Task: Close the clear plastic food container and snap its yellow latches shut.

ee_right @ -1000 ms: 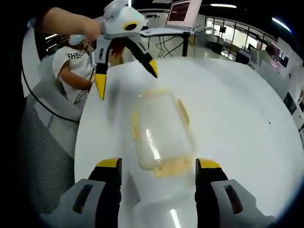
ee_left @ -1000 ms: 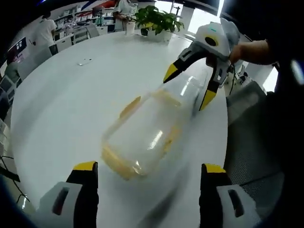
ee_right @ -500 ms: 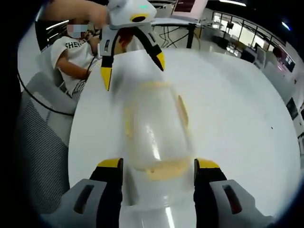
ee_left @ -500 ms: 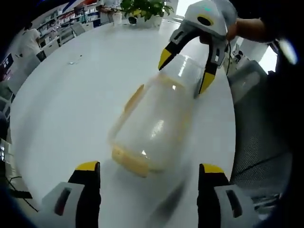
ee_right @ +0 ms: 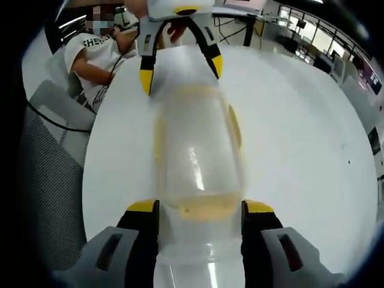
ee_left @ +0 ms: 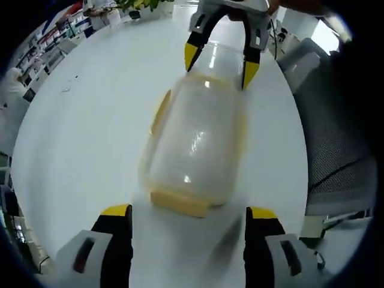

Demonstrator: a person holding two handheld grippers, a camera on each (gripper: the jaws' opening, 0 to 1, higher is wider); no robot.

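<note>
1. The white table (ee_left: 78, 120) carried the clear container (ee_left: 195, 150), lying lengthwise between the two grippers
2. Over the last second both grippers had closed in on its ends, so latching looked near
3. The left gripper (ee_left: 187, 211) and the right gripper (ee_right: 200, 208) both stood wide, gripping nothing, one yellow end latch (ee_left: 179, 203) just ahead of the left
</note>
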